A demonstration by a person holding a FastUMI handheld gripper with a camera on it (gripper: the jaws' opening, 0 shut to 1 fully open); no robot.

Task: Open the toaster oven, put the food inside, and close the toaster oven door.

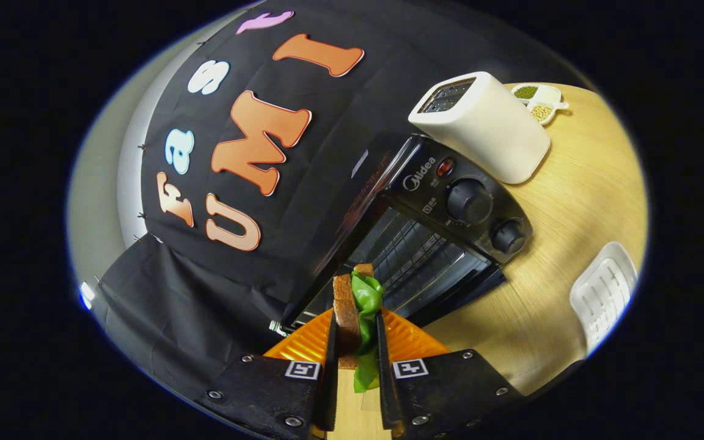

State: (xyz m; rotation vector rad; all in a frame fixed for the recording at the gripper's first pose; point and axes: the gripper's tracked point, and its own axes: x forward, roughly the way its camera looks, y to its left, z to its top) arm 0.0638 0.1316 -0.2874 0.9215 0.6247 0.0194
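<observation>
My gripper point(355, 333) is shut on a sandwich point(352, 305), a brown bread slice with green lettuce hanging along its side, held upright between the two fingers. Just beyond the fingers stands the black toaster oven point(443, 201) with its door point(450, 299) swung down open. Its wire rack point(410, 253) shows inside the cavity. Two round knobs point(469, 200) sit on the oven's control panel. The whole view is tilted, so the oven looks slanted.
A white pop-up toaster point(486, 125) stands beside the oven on the wooden table point(578, 201). A small white dish with green and yellow grains point(538, 101) lies past it. A white ribbed tray point(605, 293) rests near the table's edge.
</observation>
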